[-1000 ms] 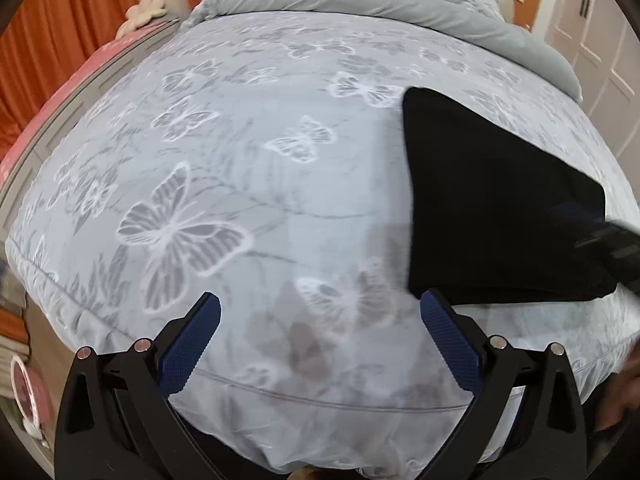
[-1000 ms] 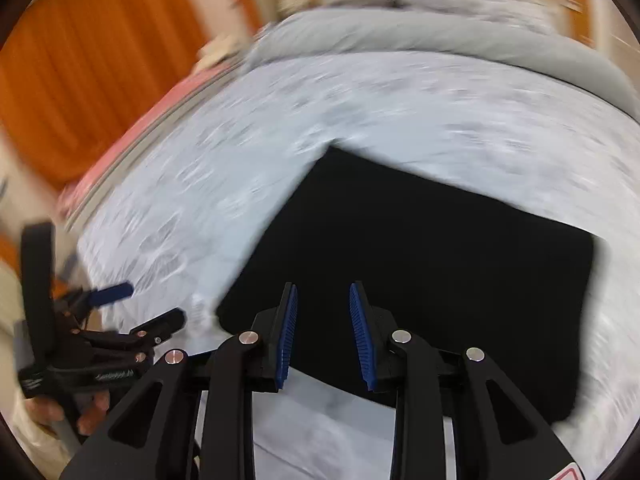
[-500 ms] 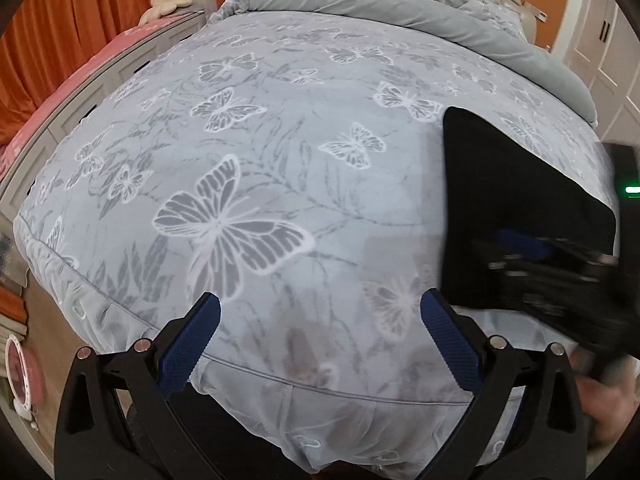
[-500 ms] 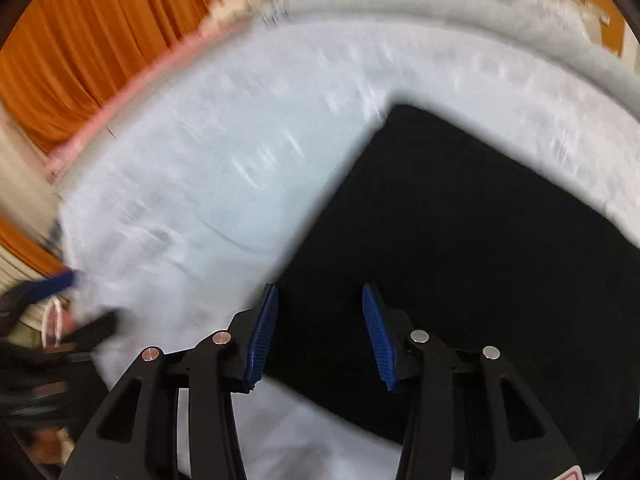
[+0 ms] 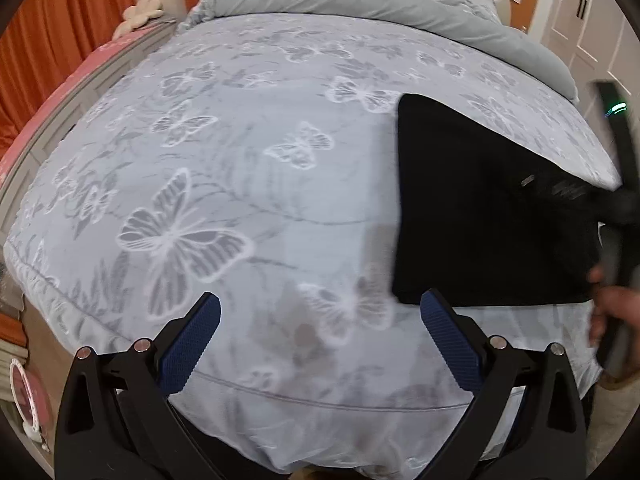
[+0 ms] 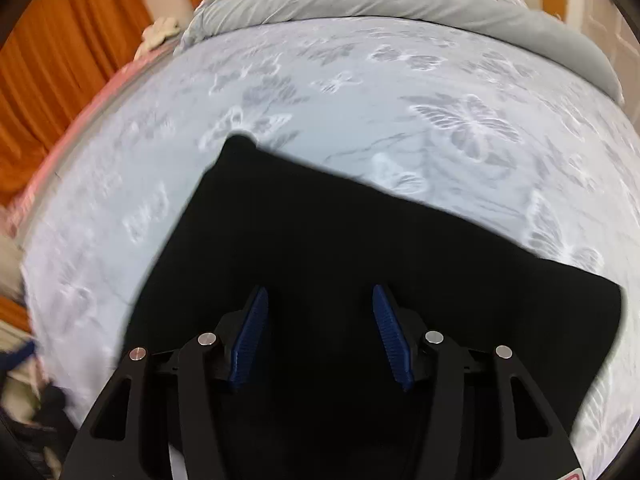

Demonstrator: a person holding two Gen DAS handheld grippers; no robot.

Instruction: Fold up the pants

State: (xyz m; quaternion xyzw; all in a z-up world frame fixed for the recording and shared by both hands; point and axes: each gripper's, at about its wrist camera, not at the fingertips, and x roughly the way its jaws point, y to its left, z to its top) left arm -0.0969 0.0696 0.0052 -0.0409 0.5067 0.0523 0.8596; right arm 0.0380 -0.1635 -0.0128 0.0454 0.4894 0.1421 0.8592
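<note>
The black pants lie folded into a flat rectangle on the butterfly-print bedspread, at the right in the left wrist view. In the right wrist view the pants fill the lower middle. My left gripper is open and empty over the bed's near edge, left of the pants. My right gripper is open directly above the pants, holding nothing. It also shows in the left wrist view at the right edge, blurred.
A rolled grey duvet lies across the far end of the bed. Orange curtains hang on the left. A pink ledge runs along the bed's left side. White cupboard doors stand at the far right.
My right gripper has opened wider and moved over the middle of the pants. The left gripper stayed open and shifted slightly right and closer to the bed.
</note>
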